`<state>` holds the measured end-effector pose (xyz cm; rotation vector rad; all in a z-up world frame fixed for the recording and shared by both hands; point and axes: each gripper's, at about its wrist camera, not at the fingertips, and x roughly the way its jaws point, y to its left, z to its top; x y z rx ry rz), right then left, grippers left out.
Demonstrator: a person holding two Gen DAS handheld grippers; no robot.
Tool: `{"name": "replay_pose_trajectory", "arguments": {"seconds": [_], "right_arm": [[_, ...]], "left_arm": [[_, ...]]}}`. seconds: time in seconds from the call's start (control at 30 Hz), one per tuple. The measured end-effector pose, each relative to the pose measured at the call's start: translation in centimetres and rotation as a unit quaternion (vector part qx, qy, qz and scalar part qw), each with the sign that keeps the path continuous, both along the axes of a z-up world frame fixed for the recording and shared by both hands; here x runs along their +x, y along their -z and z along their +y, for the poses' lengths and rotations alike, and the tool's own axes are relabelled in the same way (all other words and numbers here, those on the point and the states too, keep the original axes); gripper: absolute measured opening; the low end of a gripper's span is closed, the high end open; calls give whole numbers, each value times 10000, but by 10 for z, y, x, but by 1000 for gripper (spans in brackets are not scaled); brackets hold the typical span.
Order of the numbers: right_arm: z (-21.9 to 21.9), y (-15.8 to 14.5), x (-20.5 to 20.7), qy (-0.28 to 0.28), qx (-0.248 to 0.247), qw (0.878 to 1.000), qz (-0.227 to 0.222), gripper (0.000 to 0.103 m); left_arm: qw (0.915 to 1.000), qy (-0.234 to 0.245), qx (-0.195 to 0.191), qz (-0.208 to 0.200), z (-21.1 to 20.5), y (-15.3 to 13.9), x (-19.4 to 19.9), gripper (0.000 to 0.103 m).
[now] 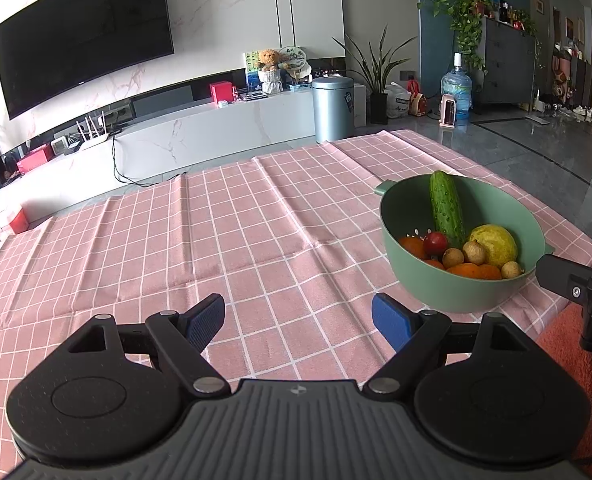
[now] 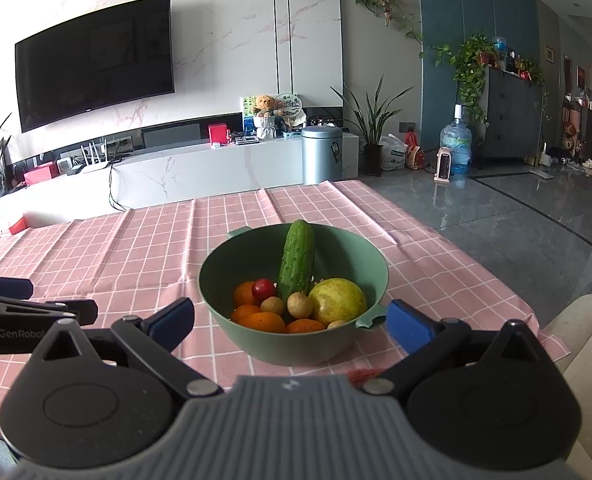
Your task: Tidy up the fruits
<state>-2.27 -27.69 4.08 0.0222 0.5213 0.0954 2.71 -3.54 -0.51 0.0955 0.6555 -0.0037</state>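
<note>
A green bowl (image 2: 216,276) stands on the pink checked tablecloth (image 2: 136,240). In it are a cucumber (image 2: 296,256) leaning upright, a yellow-green lemon (image 2: 338,300), several oranges (image 2: 266,322), a red cherry tomato (image 2: 263,288) and small brown round fruits (image 2: 299,305). My right gripper (image 2: 290,322) is open and empty, just short of the bowl's near side. My left gripper (image 1: 298,320) is open and empty over bare cloth, left of the bowl (image 1: 436,284). The cucumber (image 1: 446,208) and lemon (image 1: 494,244) also show in the left wrist view.
The table's right edge (image 2: 476,264) drops to a grey tiled floor. The left gripper's body (image 2: 24,320) shows at the right wrist view's left edge. A TV console, grey bin (image 2: 322,156) and plants stand beyond the table. An orange-red cushion (image 1: 572,344) lies at the near right.
</note>
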Motion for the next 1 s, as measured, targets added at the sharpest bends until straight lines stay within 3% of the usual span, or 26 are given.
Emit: {"name": "replay_pose_trajectory", "arguments": {"seconds": [1.0], "right_arm": [[2, -3, -4, -21, -73, 10000, -64, 98]], "left_arm": [[10000, -8, -3, 42, 4, -3, -5, 98]]}}
